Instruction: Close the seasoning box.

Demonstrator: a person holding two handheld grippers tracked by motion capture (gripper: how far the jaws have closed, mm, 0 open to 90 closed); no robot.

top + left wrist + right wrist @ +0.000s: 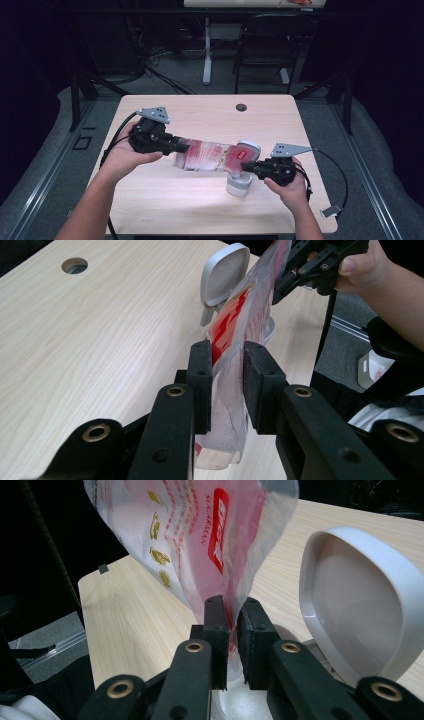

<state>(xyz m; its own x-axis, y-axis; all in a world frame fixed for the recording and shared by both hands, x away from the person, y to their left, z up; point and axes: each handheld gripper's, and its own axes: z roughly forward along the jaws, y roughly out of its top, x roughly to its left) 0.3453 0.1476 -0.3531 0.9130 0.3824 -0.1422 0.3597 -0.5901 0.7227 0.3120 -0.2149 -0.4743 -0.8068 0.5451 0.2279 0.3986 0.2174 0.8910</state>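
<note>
A clear plastic bag with red print (210,155) hangs stretched above the pale wooden tabletop (165,195), over a white lidded container (241,181). The left hand-held gripper (184,147) clamps one end, the right hand-held gripper (248,167) pinches the other.
</note>
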